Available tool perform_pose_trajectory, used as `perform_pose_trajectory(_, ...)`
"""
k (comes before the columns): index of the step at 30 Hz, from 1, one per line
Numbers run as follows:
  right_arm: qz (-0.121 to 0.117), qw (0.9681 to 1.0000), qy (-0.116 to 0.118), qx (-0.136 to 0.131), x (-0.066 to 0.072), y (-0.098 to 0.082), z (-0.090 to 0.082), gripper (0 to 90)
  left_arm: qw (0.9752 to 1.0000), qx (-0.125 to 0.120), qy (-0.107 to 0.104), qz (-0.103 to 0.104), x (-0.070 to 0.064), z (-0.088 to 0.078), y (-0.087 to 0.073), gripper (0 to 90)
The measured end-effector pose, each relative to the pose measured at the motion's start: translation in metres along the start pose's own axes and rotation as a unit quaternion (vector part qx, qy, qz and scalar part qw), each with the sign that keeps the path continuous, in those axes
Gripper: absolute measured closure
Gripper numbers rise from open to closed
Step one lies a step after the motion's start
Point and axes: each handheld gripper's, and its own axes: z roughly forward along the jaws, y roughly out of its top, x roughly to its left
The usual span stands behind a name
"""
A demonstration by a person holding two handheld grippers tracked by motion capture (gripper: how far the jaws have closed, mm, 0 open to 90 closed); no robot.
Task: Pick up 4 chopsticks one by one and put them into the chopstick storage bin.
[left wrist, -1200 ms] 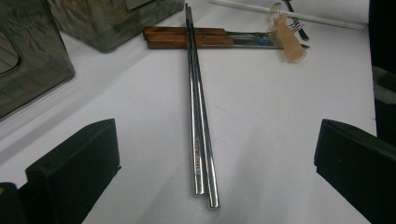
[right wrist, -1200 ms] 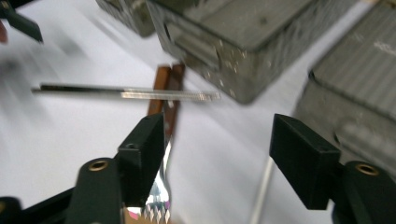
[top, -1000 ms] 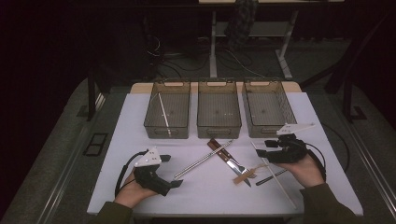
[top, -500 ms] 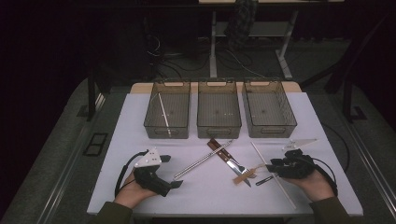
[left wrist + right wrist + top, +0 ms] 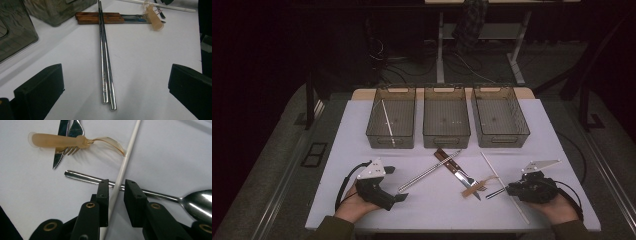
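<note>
The white chopstick [image 5: 122, 173] lies on the tabletop [image 5: 437, 210] at the right, crossing over a spoon [image 5: 160, 195]. The right gripper [image 5: 116, 186] straddles it, its jaws narrow and just now closing, not yet pressing. The risk, I judge: they pinch the spoon handle too, or the stick rolls out. A knife [image 5: 60, 142], fork [image 5: 75, 132] and amber utensil [image 5: 57, 140] lie near. The left gripper [image 5: 115, 82] rests wide-jawed before the metal chopsticks [image 5: 105, 62]. Three bins [image 5: 447, 117] stand behind.

Three bins [image 5: 446, 117] stand behind the tongs [image 5: 428, 171]. The tongs lie across a knife [image 5: 456, 172]. Right of them lie a fork [image 5: 475, 187], spoon [image 5: 496, 191] and stick [image 5: 503, 186], the stick on the spoon.
</note>
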Motion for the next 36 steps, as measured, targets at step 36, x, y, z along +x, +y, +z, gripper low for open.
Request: perform_pose_trajectory(36, -0.014, 0.9989, -0.041, 0.017, -0.0042, -0.0029, 0.0037, 82.4, 1.0000, 0.007, -0.002, 0.002, -0.0008, 0.0017, -0.0004, 0.0)
